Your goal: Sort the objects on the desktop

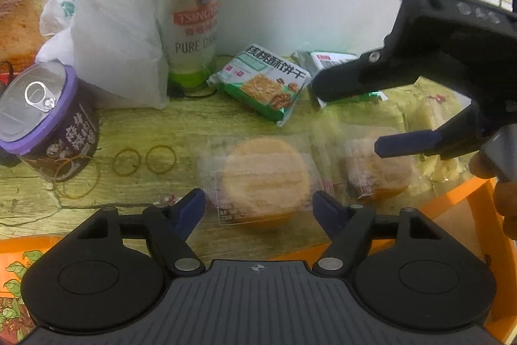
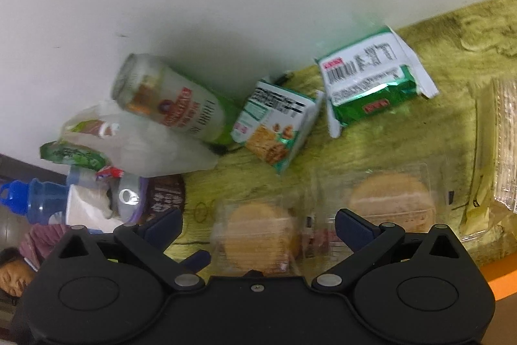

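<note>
The beer can [image 1: 186,8] is standing against the wall. Right of the can, a biscuit packet [image 1: 265,83] is lying; before the can, two rubber bands [image 1: 143,160] and a wrapped cake [image 1: 263,177] are lying.

1. Red-and-green bag [image 1: 17,12] at nine o'clock: cut off by the frame's edge.
2. Second green biscuit packet [image 1: 336,62] at two o'clock: half hidden behind the right gripper [image 1: 349,115].
3. Wrapped pastries [image 2: 258,235]: blurred, labels unreadable.

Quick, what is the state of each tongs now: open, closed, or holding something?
Left tongs: open, around the wrapped cake, pads not touching it.
Right tongs: open, holding nothing.
</note>
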Tool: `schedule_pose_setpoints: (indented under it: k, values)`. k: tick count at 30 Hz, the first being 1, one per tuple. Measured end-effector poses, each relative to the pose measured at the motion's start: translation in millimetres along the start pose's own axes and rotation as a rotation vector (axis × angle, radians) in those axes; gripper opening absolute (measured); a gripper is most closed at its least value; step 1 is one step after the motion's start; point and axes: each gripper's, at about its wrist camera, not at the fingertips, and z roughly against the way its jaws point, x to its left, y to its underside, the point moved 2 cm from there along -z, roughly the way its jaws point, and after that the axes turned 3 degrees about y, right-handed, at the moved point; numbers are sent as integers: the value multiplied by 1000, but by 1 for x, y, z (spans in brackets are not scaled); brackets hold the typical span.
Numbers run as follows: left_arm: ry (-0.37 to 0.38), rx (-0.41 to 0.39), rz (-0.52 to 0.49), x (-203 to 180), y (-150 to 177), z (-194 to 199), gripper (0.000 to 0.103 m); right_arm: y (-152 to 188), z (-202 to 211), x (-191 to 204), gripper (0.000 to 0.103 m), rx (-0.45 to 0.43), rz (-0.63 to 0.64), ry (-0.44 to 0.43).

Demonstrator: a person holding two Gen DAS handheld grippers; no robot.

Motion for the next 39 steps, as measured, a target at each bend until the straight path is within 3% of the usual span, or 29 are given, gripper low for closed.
schedule_pose_setpoints:
  k: [13, 17, 19, 26, 39]
  values:
    - [36, 33, -13, -6, 1, -10, 75, -7, 2, -17, 101, -41, -18, 56]
    - [41, 30, -21, -9, 1, -9, 75, -10, 7, -19, 101, -74, -7, 134]
    - [44, 25, -8, -6, -2, -5, 75, -11, 11, -20, 101, -72, -35, 108]
    - [40, 11, 7, 0, -12, -2, 75, -9, 3, 5, 102, -7, -59, -29]
    - [39, 34, 40, 5, -13, -13, 74, -10, -41, 25, 102, 84, -58, 63]
